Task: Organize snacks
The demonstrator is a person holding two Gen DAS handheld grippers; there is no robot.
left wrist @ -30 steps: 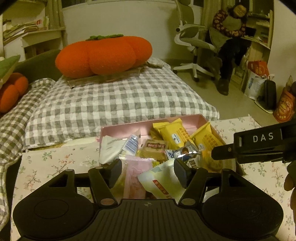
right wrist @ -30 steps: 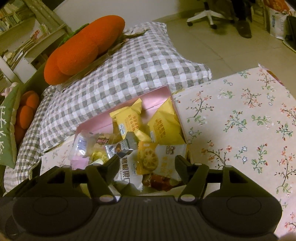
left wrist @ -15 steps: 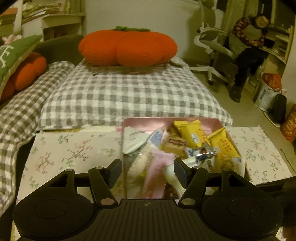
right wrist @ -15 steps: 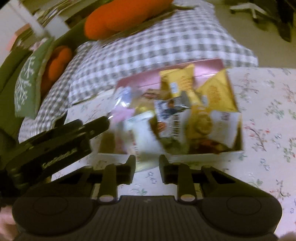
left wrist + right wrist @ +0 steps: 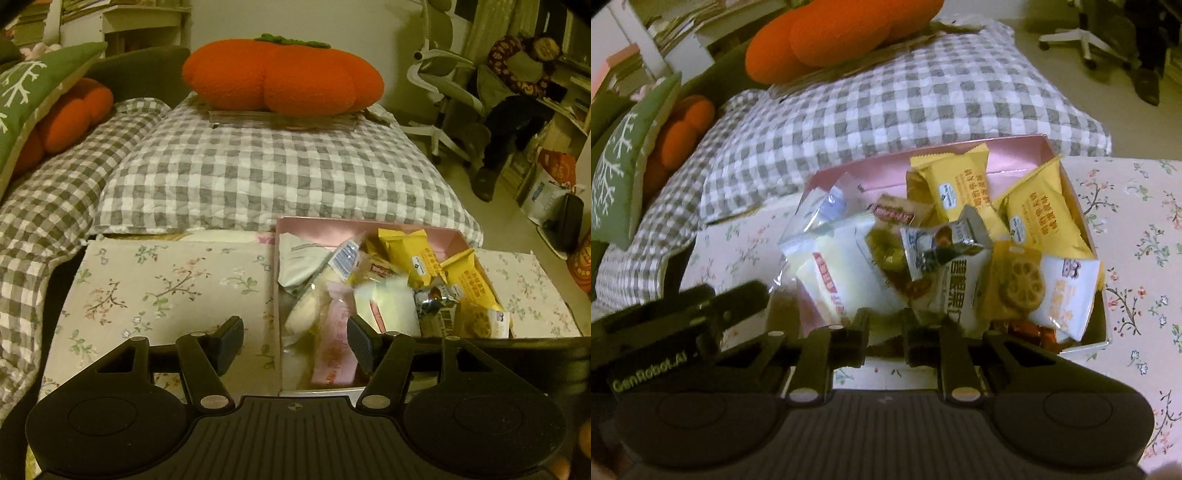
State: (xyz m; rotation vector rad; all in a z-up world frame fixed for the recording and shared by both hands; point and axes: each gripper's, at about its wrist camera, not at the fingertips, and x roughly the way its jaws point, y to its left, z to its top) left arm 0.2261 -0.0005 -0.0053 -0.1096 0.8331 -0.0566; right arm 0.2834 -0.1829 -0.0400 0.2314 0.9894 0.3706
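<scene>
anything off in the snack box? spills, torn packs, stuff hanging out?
No spill or visible damage. The snack packets are heaped loosely in the pink box, not sorted: a clear packet pokes over the left wall, and the lotus-root packet rides up on the right one. The floral cloth beside it is bare.

Left gripper (image 5: 295, 341), jaws apart, over pink snack box (image 5: 369, 230)'s near-left corner, apparently touching nothing.

Left gripper (image 5: 295, 341): jaws apart, nothing between pads, angled downward. Right gripper (image 5: 885, 338): jaws drawn nearly together, empty, angled downward.
</scene>
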